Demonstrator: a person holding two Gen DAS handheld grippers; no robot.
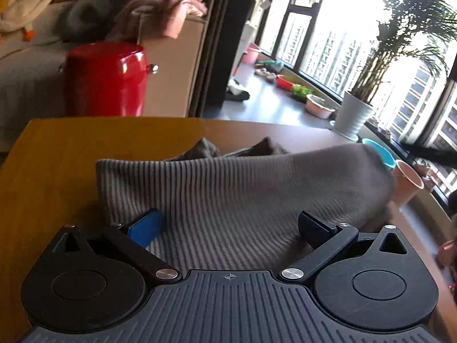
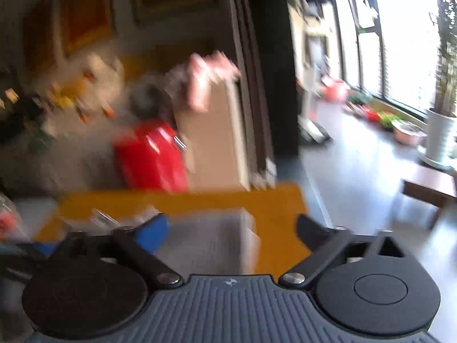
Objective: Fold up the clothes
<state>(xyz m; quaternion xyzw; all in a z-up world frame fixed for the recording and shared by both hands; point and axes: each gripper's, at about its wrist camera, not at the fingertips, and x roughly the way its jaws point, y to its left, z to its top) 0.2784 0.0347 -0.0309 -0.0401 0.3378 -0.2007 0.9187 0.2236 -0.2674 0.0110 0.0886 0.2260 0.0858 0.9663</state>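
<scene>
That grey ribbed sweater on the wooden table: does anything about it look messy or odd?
Yes. The grey ribbed sweater is not flat: its far edge is bunched into dark humps, and its right end droops past the table edge near a pink cup. The left claw stands open over it.

You are looking at bare wood along the table's [image 1: 57,154] left and far edges; the grey ribbed garment [image 1: 228,188] is covering its middle, and a red bin [image 1: 105,80] is standing beyond the far edge.
</scene>
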